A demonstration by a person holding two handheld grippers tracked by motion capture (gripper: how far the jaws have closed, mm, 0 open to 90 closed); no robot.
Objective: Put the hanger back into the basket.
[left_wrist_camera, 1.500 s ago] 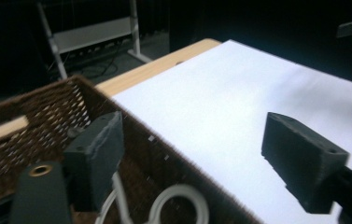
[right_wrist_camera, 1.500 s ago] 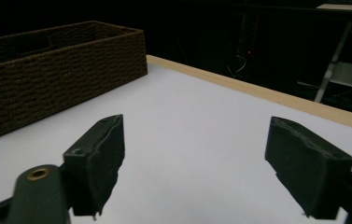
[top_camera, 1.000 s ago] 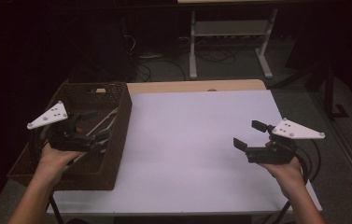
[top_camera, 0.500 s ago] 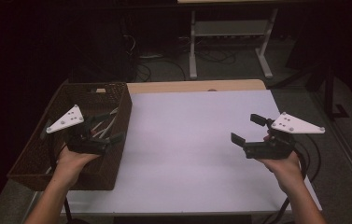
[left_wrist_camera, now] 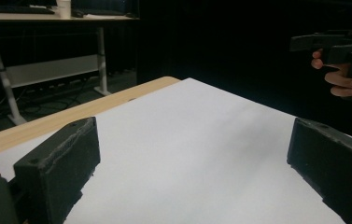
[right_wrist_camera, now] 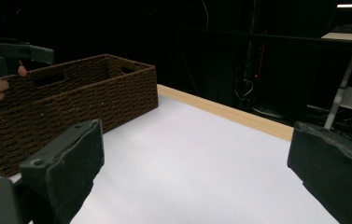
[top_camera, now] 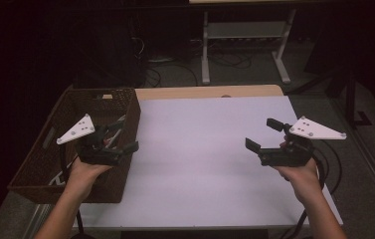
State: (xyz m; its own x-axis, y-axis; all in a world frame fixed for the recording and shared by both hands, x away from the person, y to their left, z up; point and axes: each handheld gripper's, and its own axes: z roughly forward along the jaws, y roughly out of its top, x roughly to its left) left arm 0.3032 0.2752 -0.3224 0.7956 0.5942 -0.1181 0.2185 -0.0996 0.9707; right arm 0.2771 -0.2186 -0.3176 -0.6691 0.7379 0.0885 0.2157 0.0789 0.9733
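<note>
While both hands hover above the white counter (top_camera: 210, 144), the left gripper (top_camera: 120, 140) sits over the brown wicker basket (top_camera: 125, 107) at the counter's left edge, jaws wide apart and empty; the right gripper (top_camera: 263, 135), well apart, gapes empty too.

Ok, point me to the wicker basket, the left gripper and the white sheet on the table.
wicker basket (top_camera: 128, 102), high view, right rim.
left gripper (top_camera: 124, 136), high view, midway between its fingertips.
white sheet (top_camera: 200, 139), high view, bare middle.
</note>
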